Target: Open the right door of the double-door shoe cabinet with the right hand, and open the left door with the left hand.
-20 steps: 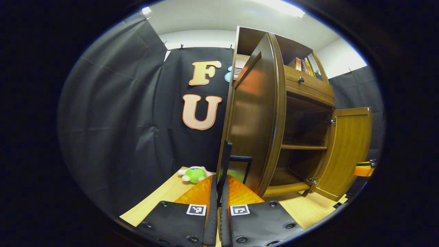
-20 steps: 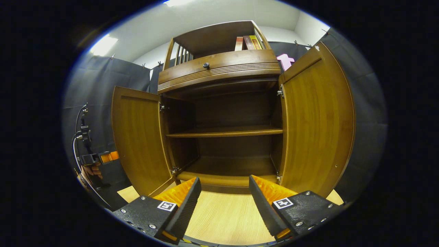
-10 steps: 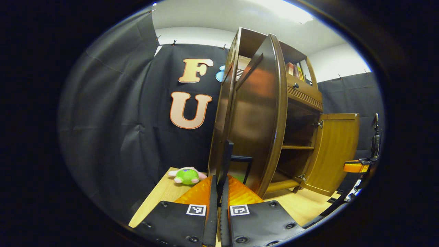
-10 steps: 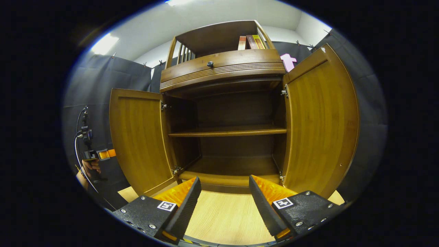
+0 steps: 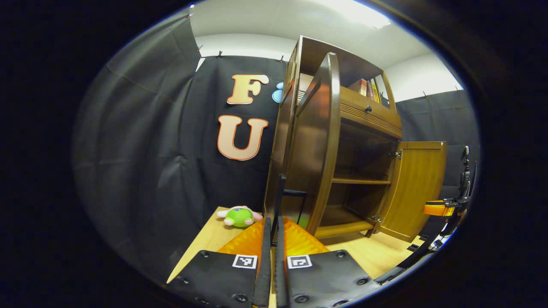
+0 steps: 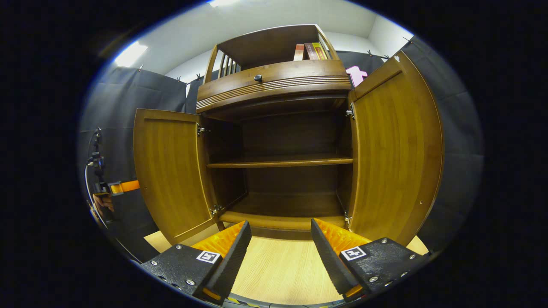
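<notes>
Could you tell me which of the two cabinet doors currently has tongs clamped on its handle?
The left door: the left tongs are closed on its handle, while the right door stands free.

Bright ceiling lights [image 5: 355, 10] glare above my claws. The open cabinet [image 6: 282, 137] ahead sits in deep shadow, its doors gleam, and straight edges bow outward near the rim.

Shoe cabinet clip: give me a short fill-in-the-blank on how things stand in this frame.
1. Both doors of the shoe cabinet stand ____.
2. The left gripper has its jaws shut on the left door's ____.
3. The right gripper has its jaws ____, holding nothing.
4. The cabinet's inner shelf is ____.

Answers: open; handle; open; empty
</notes>
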`<state>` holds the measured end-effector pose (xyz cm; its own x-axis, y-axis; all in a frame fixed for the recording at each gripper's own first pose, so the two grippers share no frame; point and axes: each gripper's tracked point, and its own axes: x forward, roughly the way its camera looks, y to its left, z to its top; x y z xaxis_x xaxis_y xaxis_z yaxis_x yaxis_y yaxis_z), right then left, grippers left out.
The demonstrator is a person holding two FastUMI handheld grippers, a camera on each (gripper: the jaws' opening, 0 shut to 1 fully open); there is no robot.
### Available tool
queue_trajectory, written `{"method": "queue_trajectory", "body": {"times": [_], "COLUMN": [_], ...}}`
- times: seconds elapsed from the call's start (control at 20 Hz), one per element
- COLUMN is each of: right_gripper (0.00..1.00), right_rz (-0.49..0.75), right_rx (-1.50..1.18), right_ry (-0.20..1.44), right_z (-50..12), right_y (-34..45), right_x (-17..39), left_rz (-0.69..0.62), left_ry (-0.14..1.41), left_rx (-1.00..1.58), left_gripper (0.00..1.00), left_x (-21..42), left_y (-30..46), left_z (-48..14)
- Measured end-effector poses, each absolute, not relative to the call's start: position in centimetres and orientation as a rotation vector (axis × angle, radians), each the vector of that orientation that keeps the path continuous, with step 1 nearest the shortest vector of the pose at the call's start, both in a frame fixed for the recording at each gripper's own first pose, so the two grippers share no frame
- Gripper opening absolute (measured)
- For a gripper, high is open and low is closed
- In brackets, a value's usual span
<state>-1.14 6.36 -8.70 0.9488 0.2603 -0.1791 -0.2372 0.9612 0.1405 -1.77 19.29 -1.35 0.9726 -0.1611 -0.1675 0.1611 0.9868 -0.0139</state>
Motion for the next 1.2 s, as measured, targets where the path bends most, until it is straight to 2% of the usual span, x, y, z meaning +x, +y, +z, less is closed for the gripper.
{"method": "queue_trajectory", "body": {"times": [0.05, 0.1, 0.15, 0.2, 0.25, 0.3, 0.4, 0.45, 0.5, 0.55, 0.65, 0.75, 0.8, 0.85, 0.9, 0.95, 1.0, 1.05, 1.1, 1.2], "right_gripper": [0.87, 0.87, 0.87, 0.98, 0.98, 0.87, 0.87, 0.98, 0.98, 0.87, 0.87, 0.87, 0.98, 0.87, 0.87, 0.87, 0.87, 0.98, 0.87, 0.87], "right_rz": [0.252, 0.252, 0.257, 0.267, 0.277, 0.286, 0.295, 0.295, 0.29, 0.282, 0.26, 0.243, 0.23, 0.215, 0.202, 0.191, 0.183, 0.18, 0.176, 0.177], "right_rx": [0.112, 0.106, 0.103, 0.104, 0.108, 0.114, 0.12, 0.119, 0.116, 0.11, 0.106, 0.122, 0.124, 0.117, 0.106, 0.096, 0.09, 0.088, 0.091, 0.1], "right_ry": [0.197, 0.194, 0.189, 0.187, 0.187, 0.184, 0.175, 0.171, 0.164, 0.156, 0.149, 0.139, 0.133, 0.128, 0.126, 0.127, 0.131, 0.138, 0.143, 0.144], "right_z": [-8.8, -8.9, -8.8, -8.9, -8.9, -8.7, -8.4, -8.3, -8.2, -8.0, -8.0, -7.8, -7.8, -7.8, -7.9, -8.1, -8.3, -8.6, -8.7, -8.8], "right_y": [6.3, 6.2, 6.3, 6.5, 6.7, 6.9, 7.0, 6.8, 6.5, 6.0, 4.9, 3.9, 3.5, 2.9, 2.3, 1.8, 1.4, 1.2, 1.1, 1.1], "right_x": [-1.1, -0.8, -0.7, -0.5, -0.4, -0.3, -0.2, -0.2, -0.3, -0.5, -0.6, -1.0, -1.2, -1.3, -1.5, -1.7, -1.7, -1.8, -1.8, -1.7], "left_rz": [-0.151, -0.149, -0.154, -0.16, -0.153, -0.15, -0.157, -0.148, -0.139, -0.119, -0.064, -0.067, -0.065, -0.071, -0.092, -0.111, -0.111, -0.122, -0.126, -0.119], "left_ry": [0.158, 0.14, 0.125, 0.105, 0.08, 0.065, 0.048, 0.046, 0.044, 0.04, 0.06, 0.107, 0.124, 0.132, 0.132, 0.126, 0.117, 0.11, 0.102, 0.079], "left_rx": [0.004, -0.006, -0.013, -0.014, -0.008, -0.006, -0.005, 0.013, 0.023, 0.026, 0.011, -0.039, -0.038, -0.027, -0.013, 0.007, 0.026, 0.034, 0.039, 0.026], "left_gripper": [0.07, 0.15, 0.07, 0.07, 0.08, 0.07, 0.07, 0.07, 0.07, 0.07, 0.07, 0.07, 0.07, 0.07, 0.0, 0.08, 0.0, 0.02, 0.11, 0.33], "left_x": [-2.6, -3.2, -3.6, -3.7, -3.6, -3.5, -2.9, -2.4, -1.4, -0.9, -0.2, -0.3, -0.1, 0.1, 0.2, 0.2, 0.3, 0.3, 0.1, -0.2], "left_y": [18.4, 17.2, 15.6, 14.0, 12.6, 11.0, 7.5, 6.0, 4.3, 2.9, 1.0, -1.4, -2.0, -2.7, -3.4, -3.9, -3.9, -4.0, -4.1, -3.9], "left_z": [-0.1, 1.0, 2.0, 2.7, 3.4, 3.7, 3.2, 2.8, 2.1, 1.5, -0.8, -3.8, -5.0, -5.5, -5.5, -5.3, -5.0, -4.7, -4.6, -4.0]}}
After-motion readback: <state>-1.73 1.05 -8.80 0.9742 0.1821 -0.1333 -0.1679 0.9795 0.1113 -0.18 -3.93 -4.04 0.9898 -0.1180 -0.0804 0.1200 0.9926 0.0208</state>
